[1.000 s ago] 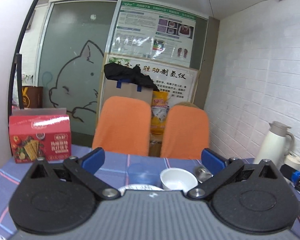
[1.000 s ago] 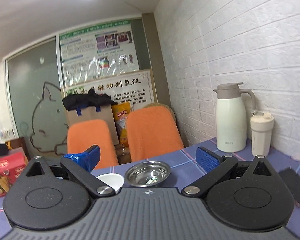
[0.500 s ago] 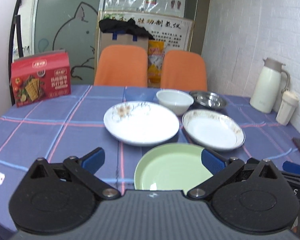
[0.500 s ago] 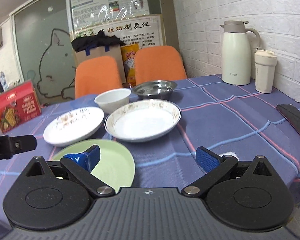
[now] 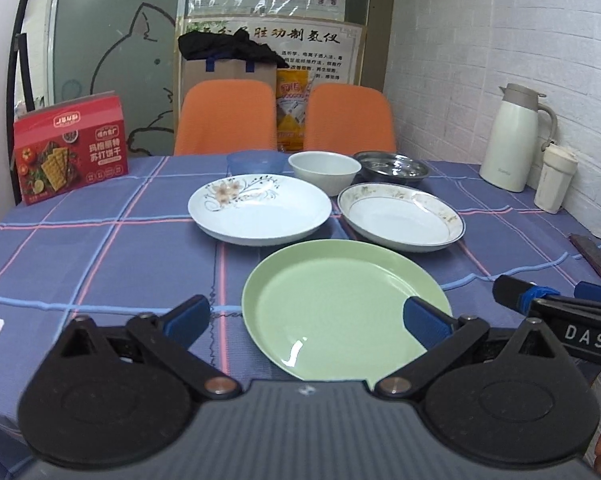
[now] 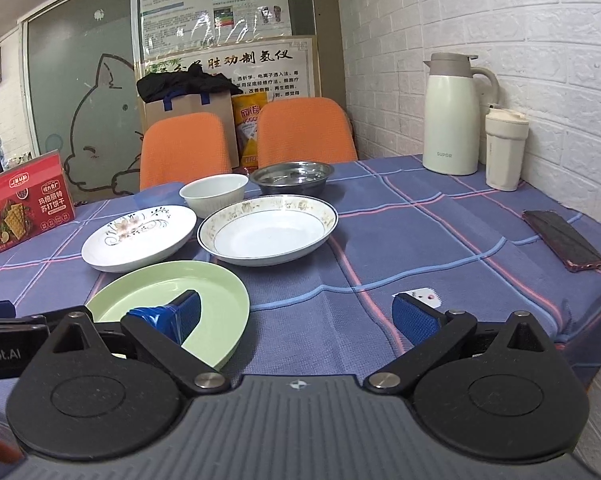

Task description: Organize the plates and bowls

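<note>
My left gripper point(image 5: 306, 320) hangs with its fingers spread wide and nothing between them, low over the near edge of the table point(image 5: 80, 256). The green plate point(image 5: 340, 308) lies right ahead of it, with the right finger over the plate's near right rim; I cannot tell whether it touches. Just beyond the green plate sit two white plates side by side: the floral plate point(image 5: 260, 208) ahead and slightly left, the gold-rimmed plate point(image 5: 400, 216) ahead and right. Behind those stands a row of three bowls: a blue bowl point(image 5: 256, 162) to the left, a white bowl point(image 5: 324, 170) in the middle, and a steel bowl point(image 5: 392, 166) to the right.

My right gripper point(image 6: 296, 316) is also released and empty, its fingers wide apart. Its left finger hangs over the green plate's point(image 6: 204, 296) near side, while its right finger is over bare cloth. The gold-rimmed plate point(image 6: 268, 232) lies straight ahead of it, the floral plate point(image 6: 140, 236) ahead to the left, and the white bowl point(image 6: 214, 194) and steel bowl point(image 6: 292, 178) farther back. A phone point(image 6: 562, 240) lies well off to the right.
</note>
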